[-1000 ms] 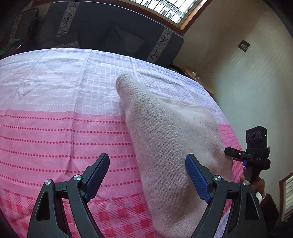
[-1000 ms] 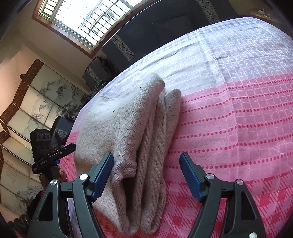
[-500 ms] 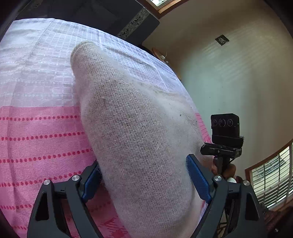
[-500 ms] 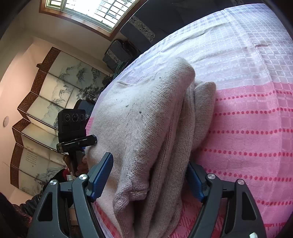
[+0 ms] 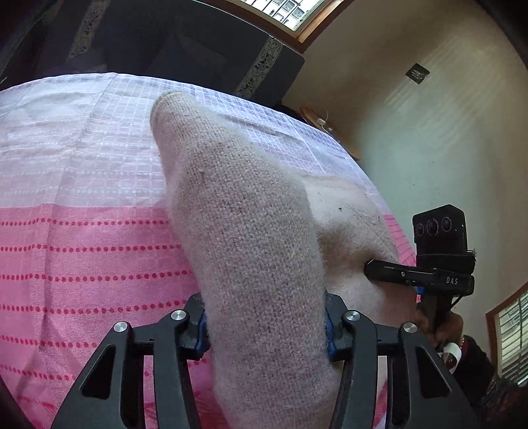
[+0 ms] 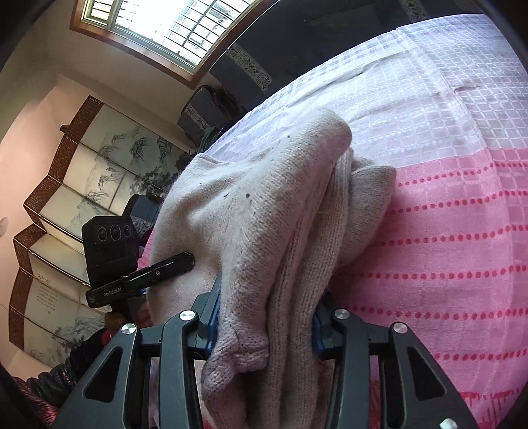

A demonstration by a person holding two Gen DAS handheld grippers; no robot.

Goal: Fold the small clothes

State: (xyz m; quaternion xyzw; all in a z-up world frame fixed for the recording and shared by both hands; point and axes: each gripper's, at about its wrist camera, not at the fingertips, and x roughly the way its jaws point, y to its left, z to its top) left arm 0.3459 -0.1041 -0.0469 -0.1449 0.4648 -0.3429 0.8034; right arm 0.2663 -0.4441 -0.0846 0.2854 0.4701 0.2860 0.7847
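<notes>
The fingers of the left gripper (image 5: 265, 325) are clamped on the folded beige knitted garment (image 5: 250, 237), and only the blue edges of the pads show at both sides of the wool. The fingers of the right gripper (image 6: 264, 316) are pressed together on the same garment (image 6: 264, 211), at the end where several folded layers are stacked one on another. The garment lies on the table, which is covered by a cloth (image 5: 82, 231) that is pink with red dotted lines near the garment and white with small squares beyond it. The fingertips of both grippers are hidden inside the wool, and the near end of the garment is cut off by the lower edge of each view. Small dark specks sit on the top layer. Each wrist view shows the other gripper at the opposite end of the garment, with its black camera block on top. Behind the garment stands a dark sofa (image 5: 171, 39) under a window (image 6: 165, 26). To the left of the garment in the right wrist view is a folding screen (image 6: 76, 184) with ink paintings.
</notes>
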